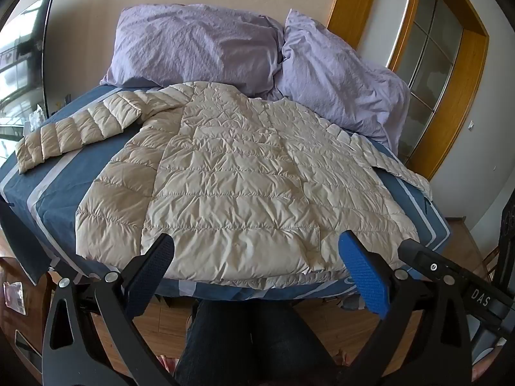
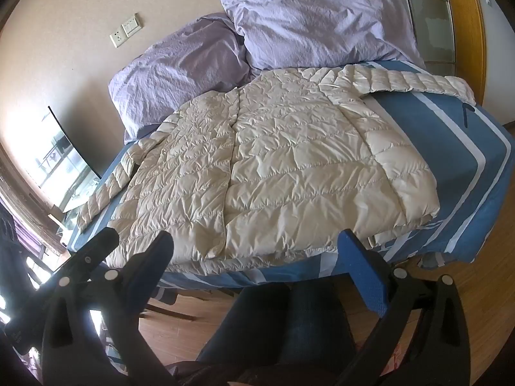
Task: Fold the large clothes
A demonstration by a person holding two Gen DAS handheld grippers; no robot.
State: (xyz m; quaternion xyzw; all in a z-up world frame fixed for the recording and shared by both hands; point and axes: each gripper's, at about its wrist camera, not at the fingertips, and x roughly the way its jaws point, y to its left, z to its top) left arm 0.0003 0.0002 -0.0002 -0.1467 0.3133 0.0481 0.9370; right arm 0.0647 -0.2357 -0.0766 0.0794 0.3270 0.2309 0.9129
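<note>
Slippage is the likely risk: both spread, empty hand-held grippers, left (image 1: 256,259) and right (image 2: 256,251), hover at 6 o'clock of the slick, puffy cream quilted down jacket (image 1: 244,180), sleeves splayed on the blue striped bed (image 1: 58,199).

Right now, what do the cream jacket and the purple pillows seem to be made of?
The cream jacket looks like thin synthetic shell fabric, maybe nylon, over soft filling: it has a slight sheen and stitched puffy rows. The purple pillows look like matte woven cloth, possibly cotton: their covers are finely crinkled and show no shine.
</note>
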